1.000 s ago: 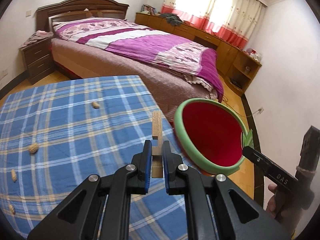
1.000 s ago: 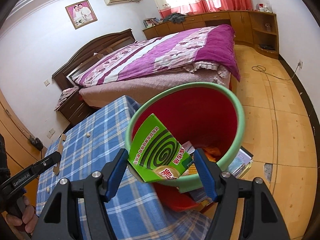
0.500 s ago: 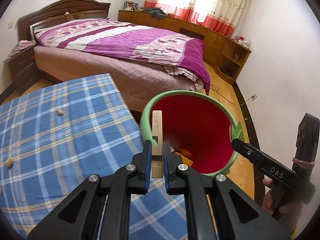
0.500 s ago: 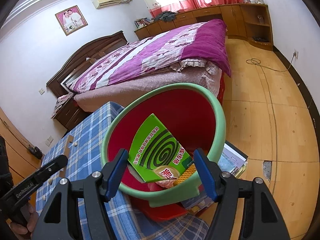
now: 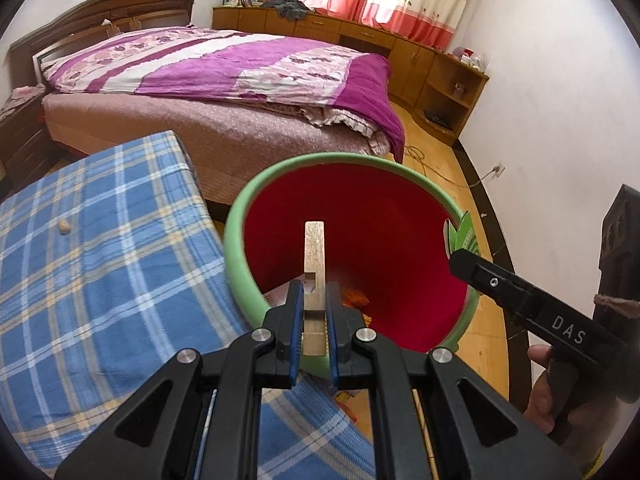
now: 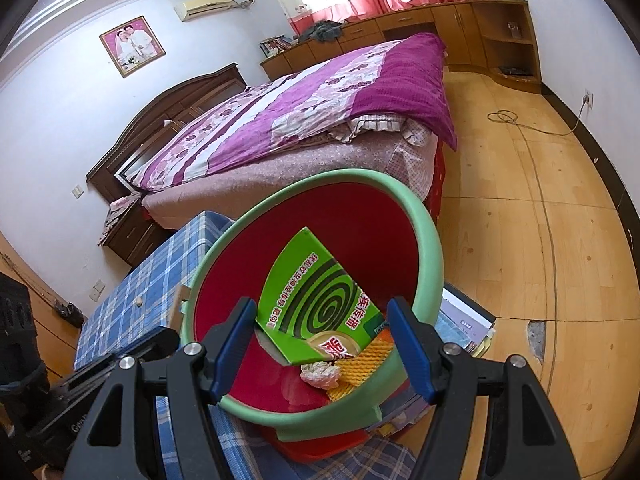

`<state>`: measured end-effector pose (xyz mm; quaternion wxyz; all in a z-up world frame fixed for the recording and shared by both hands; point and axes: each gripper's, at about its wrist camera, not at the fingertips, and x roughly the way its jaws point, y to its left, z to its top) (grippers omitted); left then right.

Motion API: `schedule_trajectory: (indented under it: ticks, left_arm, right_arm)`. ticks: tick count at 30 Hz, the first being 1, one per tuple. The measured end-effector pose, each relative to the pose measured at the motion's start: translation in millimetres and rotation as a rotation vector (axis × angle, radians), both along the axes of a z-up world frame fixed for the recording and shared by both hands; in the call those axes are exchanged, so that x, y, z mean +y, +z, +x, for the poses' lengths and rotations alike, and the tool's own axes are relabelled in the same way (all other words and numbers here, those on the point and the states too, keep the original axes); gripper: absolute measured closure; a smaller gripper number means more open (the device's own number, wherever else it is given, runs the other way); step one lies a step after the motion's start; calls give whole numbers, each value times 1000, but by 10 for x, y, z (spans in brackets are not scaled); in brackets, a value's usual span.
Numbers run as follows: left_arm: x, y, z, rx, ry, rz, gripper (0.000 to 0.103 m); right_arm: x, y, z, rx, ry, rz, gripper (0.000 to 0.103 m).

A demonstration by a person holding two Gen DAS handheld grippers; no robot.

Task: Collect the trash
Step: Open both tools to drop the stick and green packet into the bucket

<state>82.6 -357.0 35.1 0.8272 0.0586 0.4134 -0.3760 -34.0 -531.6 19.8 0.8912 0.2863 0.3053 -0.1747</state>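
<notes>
We see the left gripper (image 5: 313, 312) clenched on a wooden strip (image 5: 314, 254) that points toward twelve o'clock over the mouth of the red bin (image 5: 236, 248) (green-rimmed), while the right gripper (image 6: 325, 340) grasps a green box (image 6: 320, 304) over the same bin, which stands beside the plaid table (image 5: 100, 264) at nine o'clock

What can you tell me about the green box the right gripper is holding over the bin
The green box looks like a flat cardboard carton, bright green, printed with a dark spiral, white Chinese lettering and a red-and-tan patch at its lower end. It is tilted, one corner pointing up. The right gripper clamps it by its sides, blue fingers pressing in. It hangs inside the mouth of the red bin, above crumpled white paper and yellow mesh.
</notes>
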Motion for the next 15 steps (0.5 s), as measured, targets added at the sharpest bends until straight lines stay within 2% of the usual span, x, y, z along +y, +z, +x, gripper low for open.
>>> schedule_trajectory:
  ticks: [6,10,13,15]
  left_arm:
    - [-59,-60,-25,-1,-21,21,92]
    - [-26,-35,-52,-14,-11,30,78]
    - [38,-9,-68,-16,1,33,72]
    - [89,3,-67,-11,12,37,70]
  right_arm:
    - [-50,-46,29,4,-1,11,32]
    - [-45,-45,29,-5,3,18,32]
    - [-25,-42,39,-10,12,21,31]
    - [-5,-33,51,-14,20,20,23]
